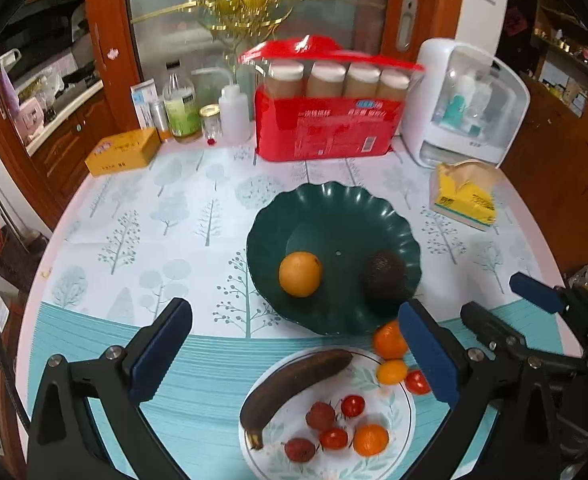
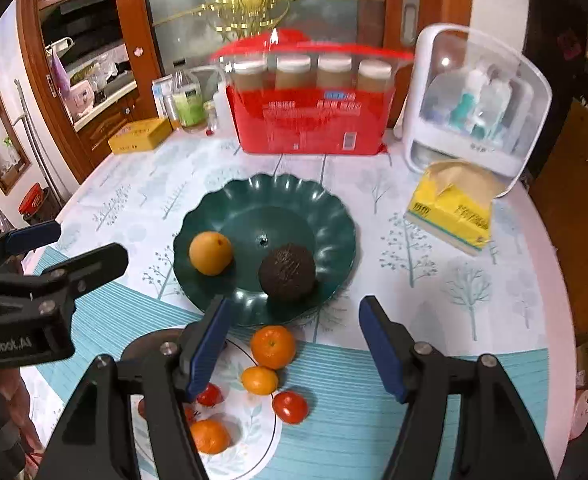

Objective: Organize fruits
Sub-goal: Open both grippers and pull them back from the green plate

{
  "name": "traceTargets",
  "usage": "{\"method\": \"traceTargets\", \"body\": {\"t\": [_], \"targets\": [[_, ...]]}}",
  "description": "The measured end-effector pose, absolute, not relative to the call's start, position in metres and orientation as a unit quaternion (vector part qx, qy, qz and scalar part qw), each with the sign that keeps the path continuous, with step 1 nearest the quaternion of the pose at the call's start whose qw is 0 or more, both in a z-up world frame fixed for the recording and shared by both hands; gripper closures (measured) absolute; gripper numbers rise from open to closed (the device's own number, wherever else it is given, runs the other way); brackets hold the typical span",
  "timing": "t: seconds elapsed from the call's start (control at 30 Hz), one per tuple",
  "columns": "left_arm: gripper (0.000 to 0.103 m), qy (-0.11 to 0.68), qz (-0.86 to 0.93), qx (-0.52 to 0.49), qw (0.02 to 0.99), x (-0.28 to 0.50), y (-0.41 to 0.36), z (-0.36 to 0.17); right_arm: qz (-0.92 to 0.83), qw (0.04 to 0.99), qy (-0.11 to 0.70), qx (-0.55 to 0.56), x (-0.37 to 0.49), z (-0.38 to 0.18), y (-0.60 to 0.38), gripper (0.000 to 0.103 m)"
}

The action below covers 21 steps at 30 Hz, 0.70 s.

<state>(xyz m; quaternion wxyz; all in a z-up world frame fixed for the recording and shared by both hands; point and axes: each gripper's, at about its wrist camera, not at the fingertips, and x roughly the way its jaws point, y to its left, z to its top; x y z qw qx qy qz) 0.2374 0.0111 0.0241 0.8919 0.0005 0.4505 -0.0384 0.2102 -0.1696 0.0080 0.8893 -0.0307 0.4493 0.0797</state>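
A dark green scalloped bowl [image 1: 334, 212] [image 2: 294, 196] holds an orange [image 1: 300, 274] [image 2: 210, 253] and a dark avocado [image 1: 386, 276] [image 2: 287, 267]. In front of it a white plate [image 1: 374, 408] [image 2: 249, 424] carries a brown banana [image 1: 294, 384], lychees, cherry tomatoes and a tangerine [image 1: 370, 440] [image 2: 210, 436]. Another tangerine [image 2: 273, 347], a kumquat [image 2: 259, 380] and a tomato [image 2: 290, 407] sit at the plate's right edge. My left gripper [image 1: 294, 360] is open and empty over the plate. My right gripper [image 2: 298, 344] is open and empty above the tangerine.
At the back stand a red package of jars [image 1: 326, 120], a white cabinet [image 1: 466, 104], bottles [image 1: 181, 108] and a yellow box [image 1: 121, 152]. A yellow tissue pack [image 1: 464, 196] lies at the right. The round table's edge [image 1: 33, 280] curves at the left.
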Motion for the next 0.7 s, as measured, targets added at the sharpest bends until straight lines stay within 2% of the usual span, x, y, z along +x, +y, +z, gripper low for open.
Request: {"method": "traceTargets", "body": {"t": [0.3, 0.7], "targets": [[0.001, 0.432, -0.041, 0.015, 0.901, 0.171, 0.014, 0.056, 0.082, 0.9, 0.428, -0.026, 0.164, 0.043, -0.17, 0.036], [0.001, 0.381, -0.024, 0.054, 0.923, 0.085, 0.014, 0.063, 0.101, 0.915, 0.389, 0.011, 0.097, 0.059, -0.181, 0.036]]}}
